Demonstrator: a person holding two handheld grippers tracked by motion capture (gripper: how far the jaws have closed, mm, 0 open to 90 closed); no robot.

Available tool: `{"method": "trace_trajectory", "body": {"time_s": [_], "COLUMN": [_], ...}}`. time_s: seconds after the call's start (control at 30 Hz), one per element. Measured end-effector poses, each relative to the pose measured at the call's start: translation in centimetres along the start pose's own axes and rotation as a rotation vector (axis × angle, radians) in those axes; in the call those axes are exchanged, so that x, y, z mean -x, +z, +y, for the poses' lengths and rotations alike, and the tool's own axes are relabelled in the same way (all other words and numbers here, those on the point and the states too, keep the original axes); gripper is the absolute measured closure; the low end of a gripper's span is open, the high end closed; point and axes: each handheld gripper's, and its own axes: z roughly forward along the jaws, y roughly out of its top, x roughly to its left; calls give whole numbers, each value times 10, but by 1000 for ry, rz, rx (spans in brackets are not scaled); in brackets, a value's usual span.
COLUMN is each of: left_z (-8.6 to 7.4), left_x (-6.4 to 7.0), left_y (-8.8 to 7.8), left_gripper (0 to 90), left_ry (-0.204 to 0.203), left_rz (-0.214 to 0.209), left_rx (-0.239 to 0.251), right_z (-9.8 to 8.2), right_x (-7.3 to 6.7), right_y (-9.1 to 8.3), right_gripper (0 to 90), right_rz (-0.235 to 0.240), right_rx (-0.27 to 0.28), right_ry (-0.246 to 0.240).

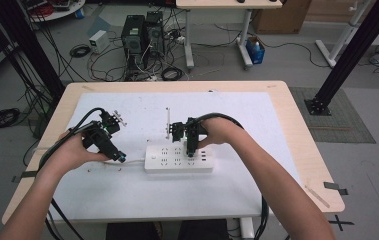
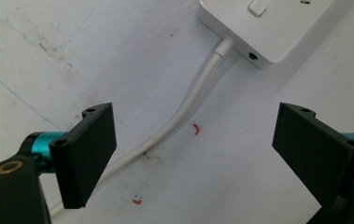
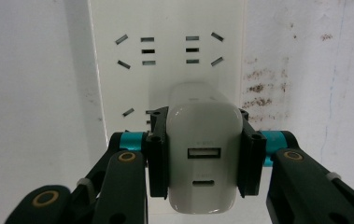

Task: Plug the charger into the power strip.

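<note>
**Charger gripped over power strip as second gripper waits by the cord**

A white power strip (image 1: 178, 159) lies near the middle of a white mat (image 1: 257, 190) on a wooden table (image 1: 304, 145), its cord (image 1: 127, 162) running off to the left. The person's right gripper (image 1: 191, 145) reaches down over the strip's right half. In the right gripper view its black jaws are clamped on the two sides of a white charger (image 3: 203, 149), whose face shows two ports, one above the other. The charger sits over the strip (image 3: 167, 56), just below two sets of open socket slots; whether its prongs are seated cannot be told.

The left gripper (image 1: 118, 156) sits just left of the strip, low over the mat beside the cord. In the left gripper view its jaws stand wide apart with nothing between them but the cord (image 2: 184, 112), which curves across the stained mat (image 2: 72, 56) to the strip's end (image 2: 268, 28), where a square button shows.

Beyond the table, computer towers (image 1: 142, 35) and tangled cables sit on the floor.
</note>
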Motion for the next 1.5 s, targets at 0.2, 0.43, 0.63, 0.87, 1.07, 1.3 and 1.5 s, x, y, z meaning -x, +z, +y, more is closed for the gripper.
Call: {"method": "trace_trajectory", "body": {"time_s": [0.2,0.43,0.63,0.87,1.07,1.3,1.5], "left_z": [0,1,4,13,26,39,45], "left_x": [1,2,-3,-15,-17,-18,-19], "left_y": [1,0,-3,-3,-9,-18,-18], "left_gripper": [137,137,137,137,137,137,137], "left_ry": [-5,2,8,-9,8,11,19], "left_rz": [-6,-3,-6,13,35,55,61], "left_rx": [17,15,12,9,13,30,27], "right_z": [-1,-4,-28,-95,-153,-192,-201], "right_x": [0,0,17,29,13,2,1], "right_y": [4,8,-12,-51,-68,-77,-83], "right_gripper": [630,624,331,222,185,185,185], "right_rz": [-1,1,69,-42,-105,-153,-136], "right_rx": [8,30,140,126,102,105,131], "right_ry": [10,5,209,644,947,1056,1084]}}
